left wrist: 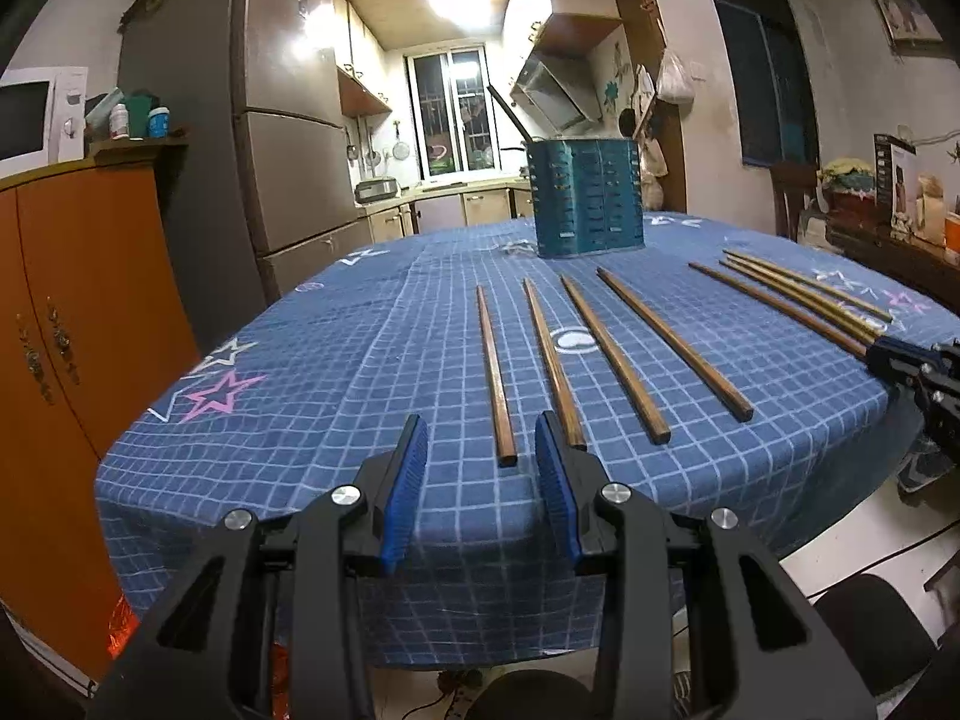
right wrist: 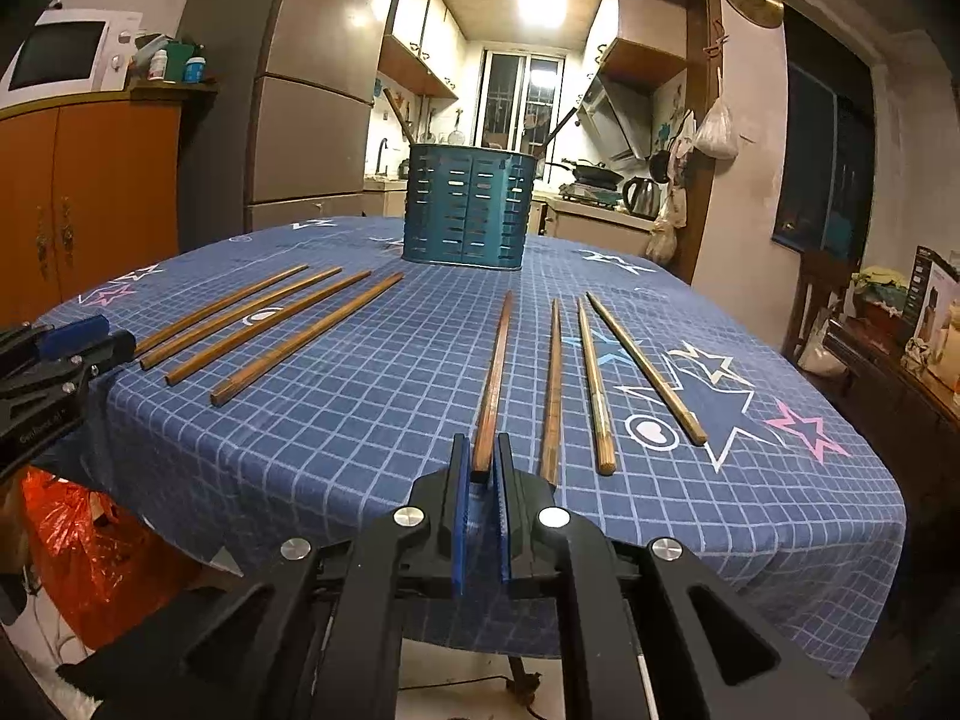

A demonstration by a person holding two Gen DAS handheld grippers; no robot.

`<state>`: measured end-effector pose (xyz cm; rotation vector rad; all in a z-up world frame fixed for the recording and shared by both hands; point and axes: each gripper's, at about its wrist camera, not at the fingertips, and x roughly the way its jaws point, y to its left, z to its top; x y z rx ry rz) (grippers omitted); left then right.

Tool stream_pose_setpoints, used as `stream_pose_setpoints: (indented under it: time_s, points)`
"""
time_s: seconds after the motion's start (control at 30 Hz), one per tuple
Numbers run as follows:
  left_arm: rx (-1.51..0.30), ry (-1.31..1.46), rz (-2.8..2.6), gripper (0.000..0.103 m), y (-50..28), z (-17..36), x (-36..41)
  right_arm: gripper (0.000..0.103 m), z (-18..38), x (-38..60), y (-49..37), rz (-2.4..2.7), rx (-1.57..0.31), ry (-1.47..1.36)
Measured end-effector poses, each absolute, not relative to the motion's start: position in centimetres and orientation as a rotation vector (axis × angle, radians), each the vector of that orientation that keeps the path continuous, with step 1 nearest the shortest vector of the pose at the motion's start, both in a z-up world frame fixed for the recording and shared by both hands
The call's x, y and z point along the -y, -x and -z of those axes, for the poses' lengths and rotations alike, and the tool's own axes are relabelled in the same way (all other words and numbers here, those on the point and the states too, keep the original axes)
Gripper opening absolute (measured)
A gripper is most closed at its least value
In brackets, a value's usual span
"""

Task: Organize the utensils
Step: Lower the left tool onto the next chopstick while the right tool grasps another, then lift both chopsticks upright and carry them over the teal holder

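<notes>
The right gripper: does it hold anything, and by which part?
Yes. The right gripper pinches one chopstick between its fingers, at the chopstick's near end.

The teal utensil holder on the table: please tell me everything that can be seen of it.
The teal utensil holder stands upright at the far side of the checked tablecloth, beyond the chopsticks lying flat. It looks like painted metal, with rows of short horizontal slots and a vertical seam at the middle. Two dark sticks lean out of its open top. Nothing else touches it.
</notes>
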<state>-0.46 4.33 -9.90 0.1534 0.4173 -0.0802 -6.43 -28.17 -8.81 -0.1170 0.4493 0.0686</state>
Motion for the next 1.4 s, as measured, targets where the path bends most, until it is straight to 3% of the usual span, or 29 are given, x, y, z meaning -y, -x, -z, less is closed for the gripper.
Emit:
stream_pose_setpoints:
  time_s: [0.23,0.47,0.6,0.77,1.4]
  points:
    - [-0.408,-0.147,0.081,0.036,-0.01,10.38,-4.04,0.009,9.1,28.14,6.38,-0.052,-0.432,0.109]
    - [-0.395,-0.156,0.096,0.025,-0.03,10.58,-3.6,0.01,9.11,28.03,6.26,-0.04,-0.431,0.114]
    - [-0.394,-0.14,0.128,0.012,0.13,10.76,-3.45,0.009,8.91,27.9,6.18,-0.035,-0.441,0.116]
    - [-0.397,-0.121,0.142,0.007,0.11,10.82,-3.65,0.009,8.68,27.93,6.27,-0.032,-0.458,0.108]
    - [-0.41,-0.123,0.15,0.006,0.26,10.78,-3.81,0.008,8.95,27.52,6.85,-0.025,-0.455,0.101]
